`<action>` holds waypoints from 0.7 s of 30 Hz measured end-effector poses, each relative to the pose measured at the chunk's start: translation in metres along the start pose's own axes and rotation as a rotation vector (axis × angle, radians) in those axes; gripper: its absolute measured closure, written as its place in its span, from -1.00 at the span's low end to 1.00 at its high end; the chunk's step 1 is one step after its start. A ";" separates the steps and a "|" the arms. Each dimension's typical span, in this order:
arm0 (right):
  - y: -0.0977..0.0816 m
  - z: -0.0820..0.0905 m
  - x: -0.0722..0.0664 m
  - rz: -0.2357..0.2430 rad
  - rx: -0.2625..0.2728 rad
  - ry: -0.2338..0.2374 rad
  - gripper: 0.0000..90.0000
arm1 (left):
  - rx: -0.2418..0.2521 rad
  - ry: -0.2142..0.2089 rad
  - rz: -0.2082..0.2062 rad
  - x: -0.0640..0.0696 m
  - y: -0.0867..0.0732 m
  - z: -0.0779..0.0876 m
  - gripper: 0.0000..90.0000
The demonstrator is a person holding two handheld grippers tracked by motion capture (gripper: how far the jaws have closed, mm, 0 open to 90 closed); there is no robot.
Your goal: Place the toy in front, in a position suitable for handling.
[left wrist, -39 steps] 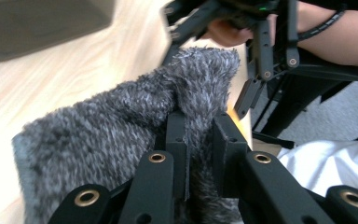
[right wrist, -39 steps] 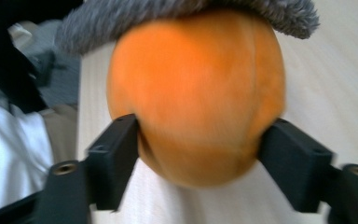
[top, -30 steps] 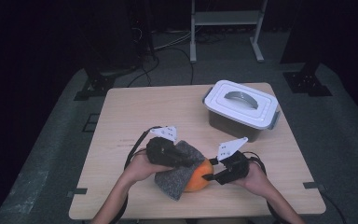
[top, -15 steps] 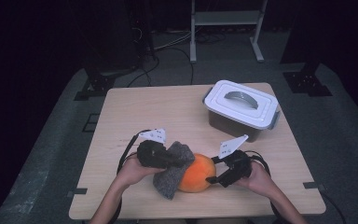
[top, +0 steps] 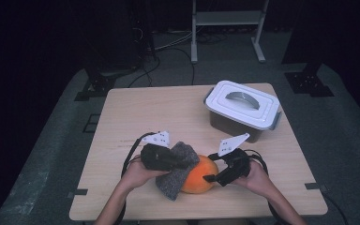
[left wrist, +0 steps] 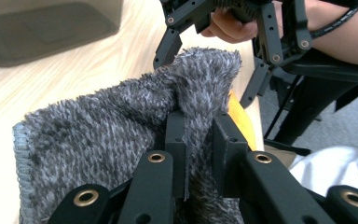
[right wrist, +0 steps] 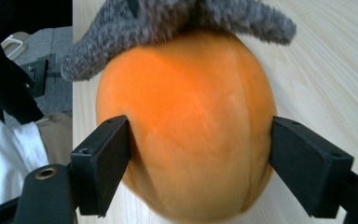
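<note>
- The orange ball [top: 199, 176], a soft plush thing, sits near the table's [top: 136, 108] front edge, about midway along it; resting there, it is steady enough to be rubbed.
- A grey cloth [top: 178, 168] drapes over the ball's left side and top, apparently to wipe it.
- The left gripper [top: 185, 163] is clamped tight on a fold of the cloth [left wrist: 186, 98], so the cloth can be dragged across the ball.
- The right gripper [top: 209, 178] has just been opening; its jaws now straddle the ball [right wrist: 186, 126], the left pad touching, the right one just apart, so it is not gripped.
- Both forearms come in from the front edge, hands angled inward toward each other.
- A lidded box [top: 242, 110] stands well apart near the far right corner.
</note>
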State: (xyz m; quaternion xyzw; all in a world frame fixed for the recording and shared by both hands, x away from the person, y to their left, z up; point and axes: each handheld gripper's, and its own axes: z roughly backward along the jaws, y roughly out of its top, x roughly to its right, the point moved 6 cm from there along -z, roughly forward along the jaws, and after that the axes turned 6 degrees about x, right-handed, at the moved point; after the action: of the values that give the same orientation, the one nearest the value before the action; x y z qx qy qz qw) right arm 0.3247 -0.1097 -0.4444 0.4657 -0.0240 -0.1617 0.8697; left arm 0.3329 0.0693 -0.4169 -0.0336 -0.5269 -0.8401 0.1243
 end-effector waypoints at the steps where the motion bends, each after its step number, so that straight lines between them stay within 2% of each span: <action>1: -0.001 -0.001 0.000 0.005 0.001 -0.005 -0.45 | 0.015 0.003 0.001 0.000 -0.001 0.000 0.74; 3: -0.003 0.000 0.001 0.001 0.014 0.004 -0.28 | 0.046 0.000 0.008 0.000 -0.004 0.000 0.74; 5: -0.006 0.001 0.001 0.023 0.011 -0.004 -0.13 | 0.072 0.000 0.017 0.000 -0.006 -0.001 0.74; 9: -0.010 0.005 -0.001 0.074 0.006 -0.014 0.05 | 0.104 0.024 -0.005 0.004 -0.007 -0.001 0.74; 13: -0.014 0.009 0.000 0.074 0.006 -0.006 0.09 | 0.118 0.059 -0.035 0.007 -0.013 0.006 0.74; 15: -0.018 0.011 0.002 0.077 0.003 -0.005 0.10 | 0.120 0.062 -0.012 0.003 -0.021 0.011 0.74; 18: -0.022 0.014 0.005 0.052 0.009 0.010 0.09 | 0.145 0.046 0.032 -0.001 -0.028 0.013 0.74; 20: -0.021 0.013 0.006 0.037 0.009 0.024 -0.04 | 0.148 0.063 0.027 -0.003 -0.027 0.013 0.74; 21: -0.015 0.013 0.006 0.014 0.016 0.032 -0.25 | 0.157 0.067 0.031 -0.003 -0.025 0.012 0.74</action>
State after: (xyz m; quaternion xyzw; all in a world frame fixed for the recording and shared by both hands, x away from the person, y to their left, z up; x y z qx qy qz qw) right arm 0.3239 -0.1293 -0.4504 0.4748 -0.0148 -0.1480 0.8674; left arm 0.3291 0.0914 -0.4342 -0.0037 -0.5862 -0.7948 0.1569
